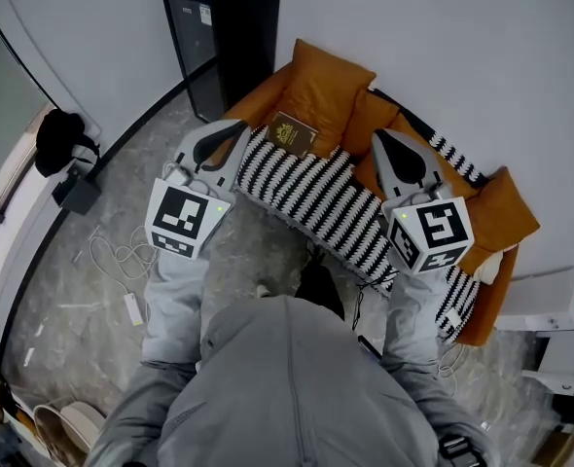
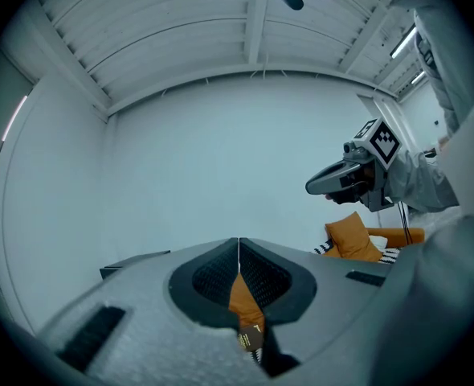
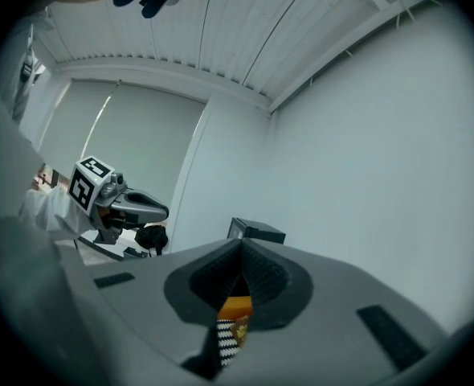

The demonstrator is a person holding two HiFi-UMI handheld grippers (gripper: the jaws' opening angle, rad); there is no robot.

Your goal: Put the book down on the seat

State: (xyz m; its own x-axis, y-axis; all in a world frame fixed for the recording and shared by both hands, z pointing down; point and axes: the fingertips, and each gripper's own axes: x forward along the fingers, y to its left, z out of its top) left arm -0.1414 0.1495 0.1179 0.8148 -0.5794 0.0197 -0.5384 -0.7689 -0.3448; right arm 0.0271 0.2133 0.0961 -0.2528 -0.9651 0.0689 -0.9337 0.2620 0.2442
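A small brown book point(image 1: 292, 132) with gold print lies flat on the orange sofa seat point(image 1: 268, 95), at the far edge of a black-and-white striped blanket point(image 1: 316, 197). My left gripper point(image 1: 227, 129) hovers just left of the book, with its jaws shut and nothing between them. My right gripper point(image 1: 388, 142) is held over the sofa to the book's right, also shut and empty. In the left gripper view the jaws point(image 2: 239, 246) meet, and the book point(image 2: 251, 340) shows below them. In the right gripper view the shut jaws point(image 3: 241, 249) point up over the blanket point(image 3: 228, 340).
A black cabinet point(image 1: 224, 27) stands against the wall left of the sofa. Orange cushions point(image 1: 321, 81) lean on the backrest. Cables and a white adapter point(image 1: 131, 309) lie on the stone floor, beside a black bag point(image 1: 63, 139). A white box point(image 1: 550, 300) stands at the right.
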